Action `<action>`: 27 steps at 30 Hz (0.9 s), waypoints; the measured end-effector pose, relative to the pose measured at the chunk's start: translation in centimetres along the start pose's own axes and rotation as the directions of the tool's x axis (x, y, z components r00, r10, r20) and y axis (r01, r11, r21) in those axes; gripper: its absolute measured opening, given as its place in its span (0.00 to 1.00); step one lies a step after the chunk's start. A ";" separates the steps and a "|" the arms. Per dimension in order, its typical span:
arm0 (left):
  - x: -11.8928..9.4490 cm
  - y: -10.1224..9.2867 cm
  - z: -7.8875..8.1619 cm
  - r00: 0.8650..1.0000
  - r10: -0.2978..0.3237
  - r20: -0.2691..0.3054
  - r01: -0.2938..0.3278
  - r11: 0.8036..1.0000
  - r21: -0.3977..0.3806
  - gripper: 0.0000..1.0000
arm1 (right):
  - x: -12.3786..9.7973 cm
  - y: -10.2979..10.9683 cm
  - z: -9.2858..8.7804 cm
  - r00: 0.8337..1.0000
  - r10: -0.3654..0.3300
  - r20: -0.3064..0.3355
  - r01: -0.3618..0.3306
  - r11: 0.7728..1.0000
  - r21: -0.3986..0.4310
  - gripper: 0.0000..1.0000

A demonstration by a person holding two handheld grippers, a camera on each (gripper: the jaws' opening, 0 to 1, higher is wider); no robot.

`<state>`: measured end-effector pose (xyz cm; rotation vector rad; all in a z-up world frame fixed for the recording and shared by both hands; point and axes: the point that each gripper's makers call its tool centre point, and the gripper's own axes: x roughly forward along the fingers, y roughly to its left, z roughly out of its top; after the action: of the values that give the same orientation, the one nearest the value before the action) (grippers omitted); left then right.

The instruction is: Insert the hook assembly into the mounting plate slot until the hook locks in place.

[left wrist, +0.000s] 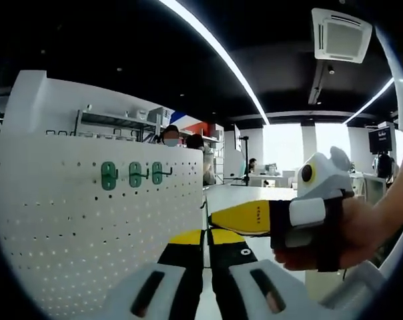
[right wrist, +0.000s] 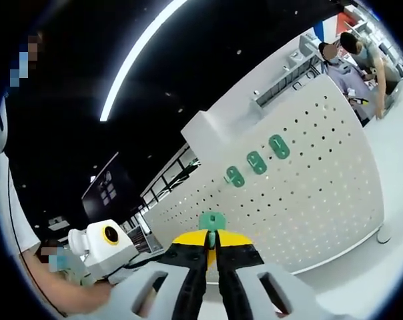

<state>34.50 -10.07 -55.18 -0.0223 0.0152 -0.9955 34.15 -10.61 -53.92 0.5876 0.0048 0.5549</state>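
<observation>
In the right gripper view we see the green hook assembly [right wrist: 212,221] pinched between the closed jaws of the right tool [right wrist: 212,248], held in the air in front of the white pegboard mounting plate [right wrist: 321,187] and apart from it. Three green hooks [right wrist: 256,162] already sit in a row on the plate (the same row appears in the left gripper view). There the left tool [left wrist: 206,241] has its jaws closed on nothing, and the right tool enters from the right, gripped by a hand [left wrist: 358,233]. The plate stands on a white desk [right wrist: 388,267].
</observation>
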 end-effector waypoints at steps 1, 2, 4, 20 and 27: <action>0.0 0.0 0.0 1.000 0.000 0.000 0.000 1.000 -0.003 0.01 | 0.0 0.0 0.0 1.000 -0.002 0.001 0.002 1.000 0.008 0.02; 0.0 0.0 0.0 1.000 0.000 -0.002 0.000 1.000 -0.004 0.01 | 0.0 -0.1 0.0 1.000 -0.005 0.000 0.005 1.000 0.009 0.02; 0.0 -0.1 -0.1 1.000 -0.001 -0.002 0.001 1.000 0.000 0.01 | -0.1 -0.1 0.0 1.000 -0.006 0.001 0.006 1.000 0.005 0.01; 0.2 -0.4 -0.7 0.998 -0.040 -0.048 0.042 0.998 0.043 0.11 | 0.1 -0.1 -0.2 1.000 0.001 -0.009 -0.001 1.000 0.012 0.01; 0.5 -1.2 -2.0 0.992 -0.068 -0.111 0.074 0.996 0.054 0.30 | 0.3 0.4 -0.2 1.000 0.016 -0.022 -0.016 1.000 0.007 0.01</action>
<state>33.74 -11.15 -57.12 0.0851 0.0860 -1.0669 34.20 -10.08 -53.84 0.5888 0.0226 0.5774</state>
